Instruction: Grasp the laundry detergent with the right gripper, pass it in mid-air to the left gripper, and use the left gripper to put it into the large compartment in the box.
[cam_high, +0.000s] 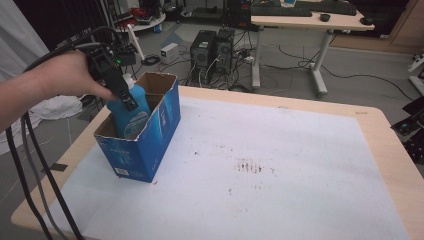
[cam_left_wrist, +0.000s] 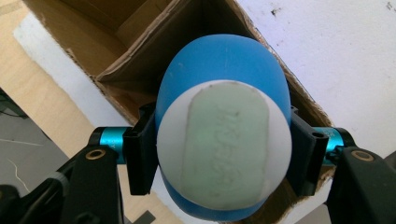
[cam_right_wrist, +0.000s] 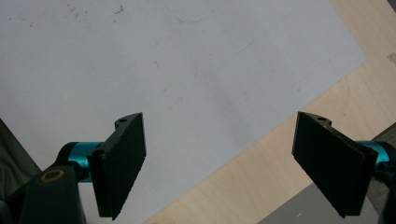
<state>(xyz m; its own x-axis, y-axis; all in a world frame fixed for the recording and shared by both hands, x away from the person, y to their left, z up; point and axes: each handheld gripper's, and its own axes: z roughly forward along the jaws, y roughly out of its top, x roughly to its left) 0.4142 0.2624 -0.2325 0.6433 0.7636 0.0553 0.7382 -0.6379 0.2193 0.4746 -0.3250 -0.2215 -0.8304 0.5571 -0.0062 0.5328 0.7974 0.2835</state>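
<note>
In the high view, at the left of the frame, the person's left hand (cam_high: 70, 75) holds the left gripper (cam_high: 127, 100) over an open cardboard box (cam_high: 150, 145) with blue printed sides. The box stands on the white mat (cam_high: 280, 165) that covers the wooden table (cam_high: 395, 150), near the table's left edge.

The left gripper has its jaws closed on a blue bottle (cam_high: 131, 114). In the left gripper view the two black jaws press on the left and right sides of the bottle (cam_left_wrist: 223, 135), just below its pale, rounded cap end (cam_left_wrist: 224, 144), which faces the camera. The long axis of the bottle runs away from the camera, straight down into the near compartment of the box (cam_left_wrist: 140, 60). In the high view the bottle stands almost upright, with its lower part already inside the box and its shoulder and white top above the rim. I cannot tell if its base touches the box floor.

The relation that matters, in my judgement, is this: bottle axis and box opening are in line, and the bottle sits between the box walls, close to the inner divider. So a coming move would be straight along this axis, either down or up.

In the right gripper view, the right gripper (cam_right_wrist: 219, 163) is wide open and holds nothing; under it are only the mat and the table edge.
</note>
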